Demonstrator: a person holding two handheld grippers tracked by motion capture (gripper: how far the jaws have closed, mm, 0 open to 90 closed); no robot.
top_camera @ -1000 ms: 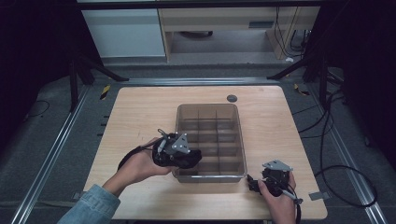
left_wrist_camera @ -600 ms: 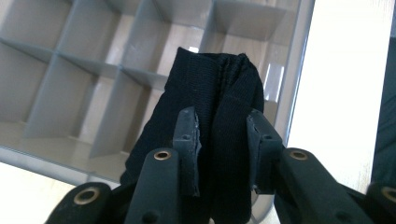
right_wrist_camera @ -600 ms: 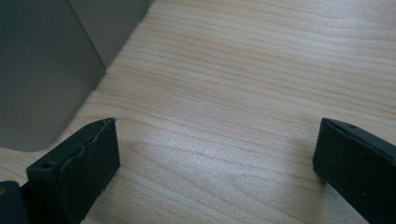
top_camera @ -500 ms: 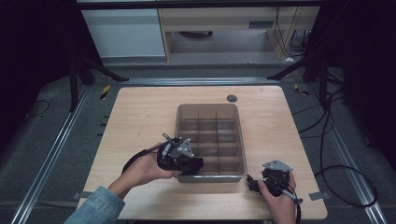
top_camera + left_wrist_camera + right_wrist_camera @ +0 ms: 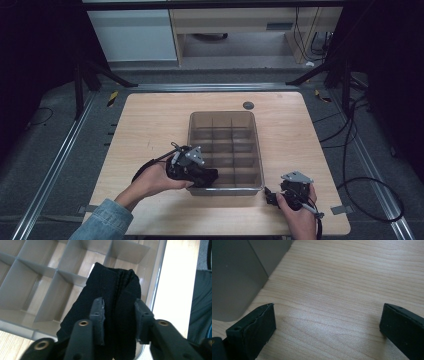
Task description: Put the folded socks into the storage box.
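A clear plastic divided bin stands mid-table. My left gripper reaches over its near-left corner. A folded black cloth lies between its jaws and hangs down into a near compartment of the bin. The jaws of the left gripper have just been opening; they flank the cloth loosely, and it spreads wider than the gap beyond the tips. My right gripper rests on the table by the bin's near-right corner. The right gripper stands open over bare wood.
A wooden table carries the bin; a small dark round disc sits near its far edge. The bin's grey corner is close to the right gripper's left jaw. Cables trail off the table's right side.
The left hand has shifted slightly toward the near edge with the black cloth, settling over the bin's near-left corner. The right hand has stayed put.
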